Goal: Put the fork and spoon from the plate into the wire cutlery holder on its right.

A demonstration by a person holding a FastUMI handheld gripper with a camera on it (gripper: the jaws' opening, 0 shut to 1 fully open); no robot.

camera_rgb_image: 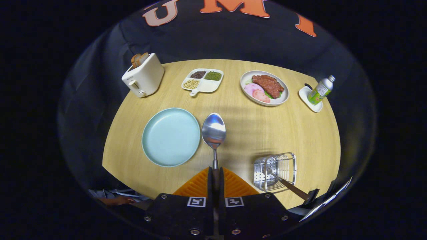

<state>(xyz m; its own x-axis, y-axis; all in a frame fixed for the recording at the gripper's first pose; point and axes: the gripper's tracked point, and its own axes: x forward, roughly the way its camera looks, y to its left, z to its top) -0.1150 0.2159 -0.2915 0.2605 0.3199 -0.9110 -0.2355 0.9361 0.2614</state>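
Tongs (pixel 216 180) clamp spoon (pixel 214 131) | plate (pixel 170 136) left | holder (pixel 275 171) right, fork (pixel 288 186) inside

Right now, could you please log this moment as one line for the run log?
tool: shut on steel spoon | round pale-blue plate: empty | wire cutlery holder: brown-handled utensil inside | spoon raised above table

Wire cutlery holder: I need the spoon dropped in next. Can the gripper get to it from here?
Probably yes: the gripper, shut on the spoon, has bare table between it and the wire cutlery holder.
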